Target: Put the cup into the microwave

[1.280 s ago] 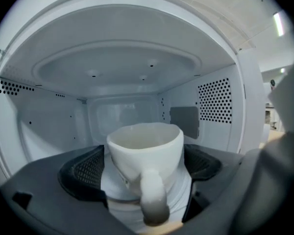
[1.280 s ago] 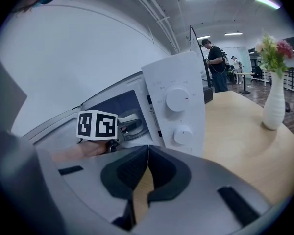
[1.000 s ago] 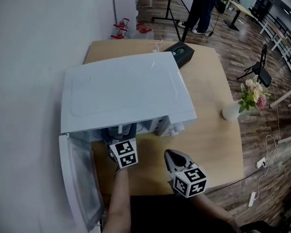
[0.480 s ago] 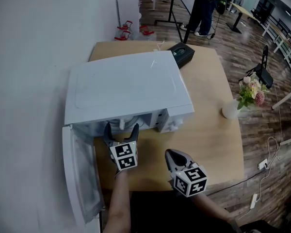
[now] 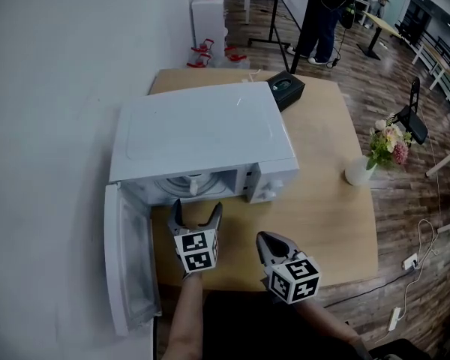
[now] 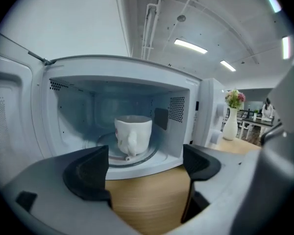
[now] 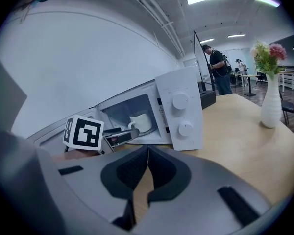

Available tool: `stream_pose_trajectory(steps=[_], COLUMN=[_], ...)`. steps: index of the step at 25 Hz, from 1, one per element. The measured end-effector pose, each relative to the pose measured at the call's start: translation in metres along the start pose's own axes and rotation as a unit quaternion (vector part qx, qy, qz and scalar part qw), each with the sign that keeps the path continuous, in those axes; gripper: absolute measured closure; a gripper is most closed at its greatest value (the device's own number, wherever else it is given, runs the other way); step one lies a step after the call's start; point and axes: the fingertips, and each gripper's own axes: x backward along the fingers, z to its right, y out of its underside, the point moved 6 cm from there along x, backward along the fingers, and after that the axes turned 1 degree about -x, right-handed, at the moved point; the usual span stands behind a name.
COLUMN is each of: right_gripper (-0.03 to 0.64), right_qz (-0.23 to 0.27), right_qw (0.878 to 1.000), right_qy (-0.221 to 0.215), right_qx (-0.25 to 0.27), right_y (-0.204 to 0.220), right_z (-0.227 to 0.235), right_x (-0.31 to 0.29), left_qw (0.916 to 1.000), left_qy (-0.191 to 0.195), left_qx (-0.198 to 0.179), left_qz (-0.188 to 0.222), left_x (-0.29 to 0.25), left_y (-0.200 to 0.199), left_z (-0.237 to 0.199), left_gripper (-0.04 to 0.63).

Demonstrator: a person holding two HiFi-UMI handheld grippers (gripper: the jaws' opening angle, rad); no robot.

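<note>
Left gripper view: cup [image 6: 133, 133] upright inside open microwave [image 6: 187, 89], fingers [image 6: 88, 173] apart.

- Head view: steeply down over microwave [image 5: 202, 137] and desk [image 5: 330, 223].
- Left gripper view: close, straight into its cavity [image 6: 88, 111].
- Right gripper view: same cavity, obliquely, farther back.

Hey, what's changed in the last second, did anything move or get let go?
The left gripper drew back out of the microwave toward the person. Its fingers are apart and empty, and the cup stands alone inside. The right gripper stayed shut where it was, and the door stayed open.
</note>
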Motion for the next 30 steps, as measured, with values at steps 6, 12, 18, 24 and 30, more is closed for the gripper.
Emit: stream_pose_trajectory(steps=[6,12,18,24,30], right_gripper=[0.623,0.623,0.623,0.623,0.623], right_qz=[0.004,0.001,-0.001,-0.004,0.017], right_qw=[1.000,1.000,1.000,1.000,0.999], right_qy=[-0.005,-0.006,-0.010,-0.017,-0.025], right_qx=[-0.001,0.007,0.015,0.022,0.017], right_y=[0.002,0.004,0.003,0.001,-0.010], right_z=[0.001,0.005,0.013,0.019,0.025], right_x=[0.007,0.011,0.014,0.013,0.016], left_qw=[0.9997,0.9994,0.9967,0.9951,0.9949], left_qy=[-0.014,0.003,0.056,0.073,0.069], left_qx=[0.010,0.027,0.059,0.065,0.072], left_qz=[0.020,0.024,0.010,0.011,0.015], left_x=[0.028,0.052,0.077,0.101,0.124], left_y=[-0.005,-0.005,0.000,0.000,-0.005], left_z=[0.010,0.024,0.044,0.054,0.055], left_gripper=[0.222,0.314,0.377,0.477,0.557])
